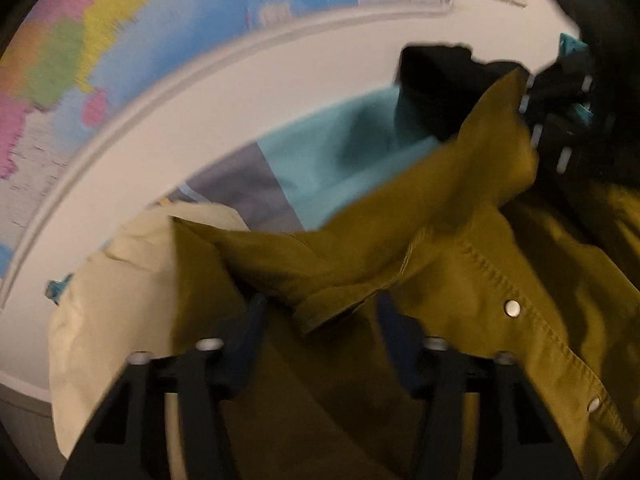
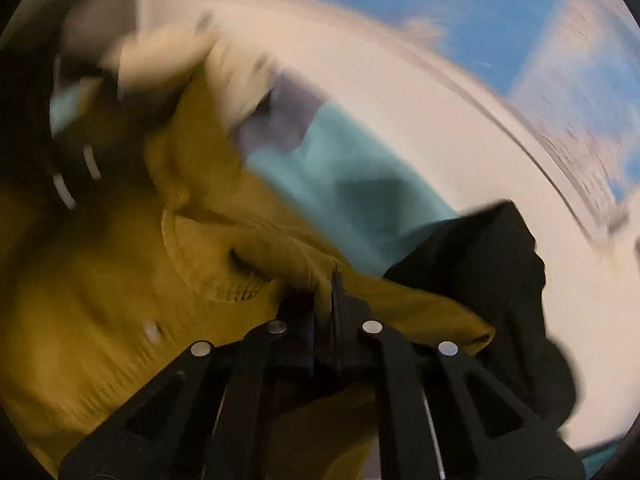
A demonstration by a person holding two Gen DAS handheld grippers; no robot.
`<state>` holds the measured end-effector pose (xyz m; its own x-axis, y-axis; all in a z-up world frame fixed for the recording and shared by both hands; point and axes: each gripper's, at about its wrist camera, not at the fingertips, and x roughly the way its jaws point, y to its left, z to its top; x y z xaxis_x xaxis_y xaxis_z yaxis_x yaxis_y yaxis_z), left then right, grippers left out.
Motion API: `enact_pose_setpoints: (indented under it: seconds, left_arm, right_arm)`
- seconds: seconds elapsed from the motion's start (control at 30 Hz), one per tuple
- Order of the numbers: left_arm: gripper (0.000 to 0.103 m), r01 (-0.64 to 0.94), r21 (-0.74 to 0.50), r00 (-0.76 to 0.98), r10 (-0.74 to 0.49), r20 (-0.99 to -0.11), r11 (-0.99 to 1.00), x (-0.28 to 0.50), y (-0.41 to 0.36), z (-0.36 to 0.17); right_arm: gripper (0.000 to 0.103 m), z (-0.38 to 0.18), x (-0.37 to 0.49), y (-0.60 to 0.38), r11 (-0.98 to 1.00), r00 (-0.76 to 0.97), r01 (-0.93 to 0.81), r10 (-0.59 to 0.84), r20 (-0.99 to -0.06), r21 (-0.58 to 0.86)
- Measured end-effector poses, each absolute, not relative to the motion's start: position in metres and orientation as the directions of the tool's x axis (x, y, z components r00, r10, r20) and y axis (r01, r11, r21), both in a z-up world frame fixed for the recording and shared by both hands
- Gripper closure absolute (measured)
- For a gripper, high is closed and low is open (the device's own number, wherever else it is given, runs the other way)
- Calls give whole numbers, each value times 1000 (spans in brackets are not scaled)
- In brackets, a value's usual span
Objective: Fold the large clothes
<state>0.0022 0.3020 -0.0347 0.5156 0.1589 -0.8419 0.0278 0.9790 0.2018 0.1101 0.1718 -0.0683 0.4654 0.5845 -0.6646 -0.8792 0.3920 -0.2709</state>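
Note:
A mustard-yellow snap-button shirt (image 1: 460, 280) fills the lower half of the left wrist view, its collar bunched between my fingers. My left gripper (image 1: 320, 312) is open, its fingers (image 1: 248, 340) wide apart with the shirt fabric lying between them. In the right wrist view my right gripper (image 2: 324, 304) is shut on a fold of the same mustard shirt (image 2: 120, 300) near its collar. The other gripper, black with white dashes (image 1: 560, 120), shows at the upper right, holding the shirt's far edge. Both views are motion-blurred.
A teal cloth (image 1: 340, 160), a grey cloth (image 1: 248, 192), a cream garment (image 1: 112, 300) and a black garment (image 2: 488, 272) lie on the white table (image 1: 240, 92). A coloured world map (image 1: 120, 32) lies beyond the table's edge.

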Motion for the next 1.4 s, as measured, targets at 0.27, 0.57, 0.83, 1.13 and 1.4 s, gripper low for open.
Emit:
enact_pose_setpoints:
  seconds: [0.27, 0.57, 0.83, 1.13, 1.4]
  left_arm:
    - [95, -142, 135, 681, 196, -706, 981, 44, 321, 25]
    - [56, -233, 269, 636, 356, -685, 934, 26, 321, 16]
    - [29, -140, 284, 581, 311, -752, 949, -71, 309, -15]
    - [85, -95, 389, 465, 386, -797, 916, -72, 280, -62]
    - [102, -285, 373, 630, 466, -621, 883, -68, 309, 21]
  right_arm:
    - [99, -5, 179, 124, 592, 449, -798, 707, -547, 111]
    - [51, -23, 187, 84, 686, 523, -704, 674, -522, 181]
    - [10, -46, 75, 32, 568, 439, -822, 677, -590, 40]
    - [96, -96, 101, 65, 639, 488, -768, 537, -688, -45]
    - [97, -15, 106, -98, 702, 589, -664, 704, -397, 258]
